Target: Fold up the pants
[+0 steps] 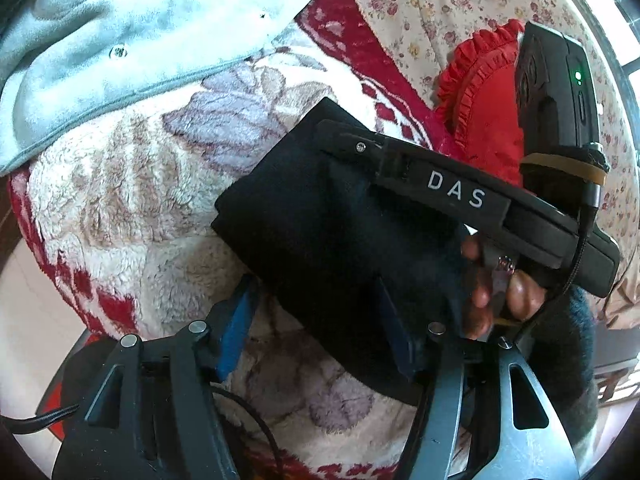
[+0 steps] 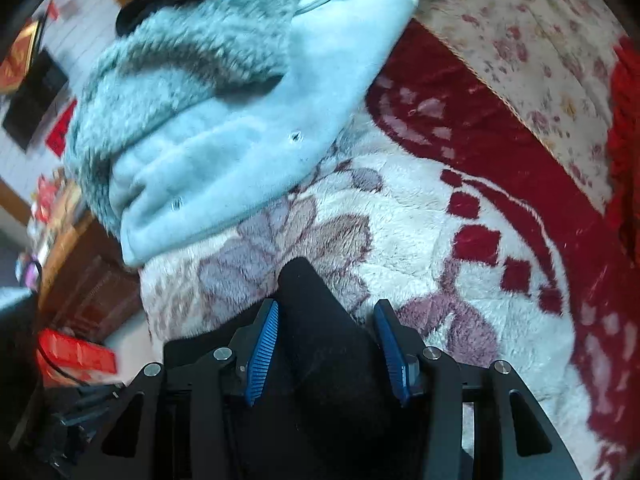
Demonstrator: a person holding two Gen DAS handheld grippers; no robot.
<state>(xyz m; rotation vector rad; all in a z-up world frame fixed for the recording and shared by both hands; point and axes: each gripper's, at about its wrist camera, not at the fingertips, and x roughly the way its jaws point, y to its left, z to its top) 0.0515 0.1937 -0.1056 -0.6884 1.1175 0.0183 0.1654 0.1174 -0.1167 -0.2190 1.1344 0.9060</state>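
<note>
The black pants [image 1: 320,216] lie folded into a thick bundle on a red and white fleece blanket [image 1: 120,184]. My left gripper [image 1: 316,320] is open, its blue pads either side of the bundle's near edge. The right gripper's body marked DAS [image 1: 456,196], held by a hand, lies across the bundle's far side. In the right wrist view the right gripper [image 2: 328,344] is open, with a black fold of the pants [image 2: 316,320] between the blue pads, not pinched.
A pale blue fleece jacket [image 1: 112,32] with a fur trim [image 2: 168,64] lies at the back left. A red frilled cushion [image 1: 488,108] and a floral sheet [image 1: 432,8] lie at the back right. The blanket's edge drops to the floor and wooden furniture [image 2: 80,272] at left.
</note>
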